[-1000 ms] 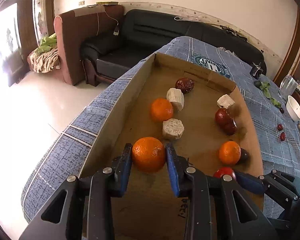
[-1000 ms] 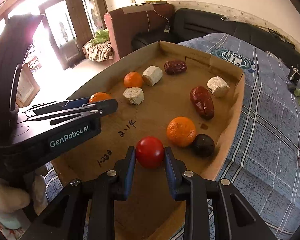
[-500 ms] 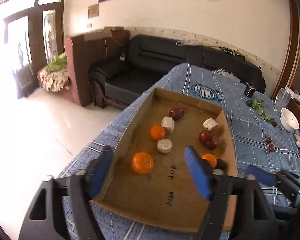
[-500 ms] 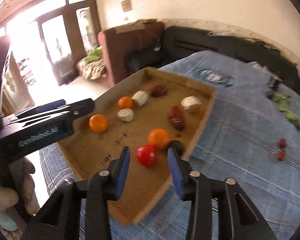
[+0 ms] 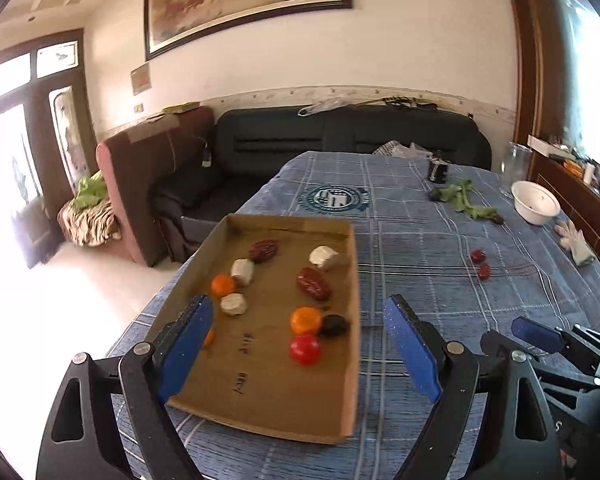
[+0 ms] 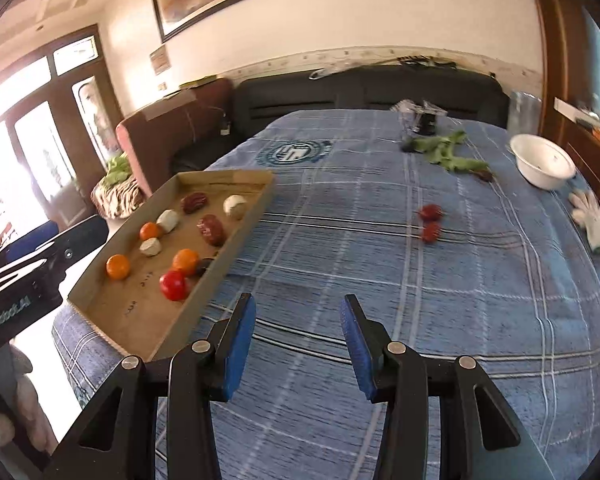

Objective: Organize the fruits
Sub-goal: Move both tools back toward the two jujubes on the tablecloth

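Note:
A shallow cardboard tray (image 5: pixel 352 320) (image 6: pixel 236 236) lies on the blue plaid table. It holds oranges (image 5: pixel 306 320) (image 6: pixel 118 266), a red tomato (image 5: pixel 305 349) (image 6: pixel 173 285), dark red dates (image 5: pixel 313 283) (image 6: pixel 211 229), pale chunks (image 5: pixel 323 257) and a dark fruit (image 5: pixel 334 325). Two small red fruits (image 5: pixel 481 263) (image 6: pixel 430 221) lie loose on the cloth to the right. My left gripper (image 5: pixel 300 344) is open and empty, raised over the tray's near end. My right gripper (image 6: pixel 298 340) is open and empty above the cloth, right of the tray.
A white bowl (image 6: pixel 542 162) (image 5: pixel 536 202), green leaves (image 6: pixel 444 150) and a white glove (image 6: pixel 594 220) lie at the far right of the table. A black sofa (image 5: pixel 340 140) and a brown armchair (image 5: pixel 148 176) stand beyond the table's far and left edges.
Both grippers opened, letting go of the orange and the tomato in the tray, then drew back and up. The right gripper swung right, off the tray.

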A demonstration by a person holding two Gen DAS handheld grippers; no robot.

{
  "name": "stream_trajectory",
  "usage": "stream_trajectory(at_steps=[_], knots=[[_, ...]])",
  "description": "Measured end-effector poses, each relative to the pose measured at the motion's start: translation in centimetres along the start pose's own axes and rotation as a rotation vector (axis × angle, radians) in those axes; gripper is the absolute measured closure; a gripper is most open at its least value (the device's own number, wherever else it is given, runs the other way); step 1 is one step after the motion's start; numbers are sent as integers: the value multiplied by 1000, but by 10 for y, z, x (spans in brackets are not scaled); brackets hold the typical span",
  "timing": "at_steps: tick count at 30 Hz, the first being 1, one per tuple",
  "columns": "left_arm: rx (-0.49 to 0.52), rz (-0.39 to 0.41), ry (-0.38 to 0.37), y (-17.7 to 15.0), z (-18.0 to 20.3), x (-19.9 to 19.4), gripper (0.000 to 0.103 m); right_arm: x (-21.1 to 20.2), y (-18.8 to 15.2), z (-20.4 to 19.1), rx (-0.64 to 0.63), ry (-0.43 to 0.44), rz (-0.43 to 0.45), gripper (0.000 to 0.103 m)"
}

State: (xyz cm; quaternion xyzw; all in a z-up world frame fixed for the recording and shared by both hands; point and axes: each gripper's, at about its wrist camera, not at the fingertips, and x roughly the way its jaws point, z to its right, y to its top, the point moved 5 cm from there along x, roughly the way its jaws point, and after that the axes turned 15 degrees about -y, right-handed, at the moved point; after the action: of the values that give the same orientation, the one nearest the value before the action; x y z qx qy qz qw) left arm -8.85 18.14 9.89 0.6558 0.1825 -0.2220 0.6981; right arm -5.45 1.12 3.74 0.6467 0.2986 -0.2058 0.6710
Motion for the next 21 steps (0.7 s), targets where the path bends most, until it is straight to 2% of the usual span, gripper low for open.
stream_trajectory(at_steps=[10,21], knots=[[55,-24,-11,-1,29,8,16,1,-7,23,27,-7,-6,55],[63,-42,-24,-5,35,15,16,5,-9,29,39,-8,-19,55]])
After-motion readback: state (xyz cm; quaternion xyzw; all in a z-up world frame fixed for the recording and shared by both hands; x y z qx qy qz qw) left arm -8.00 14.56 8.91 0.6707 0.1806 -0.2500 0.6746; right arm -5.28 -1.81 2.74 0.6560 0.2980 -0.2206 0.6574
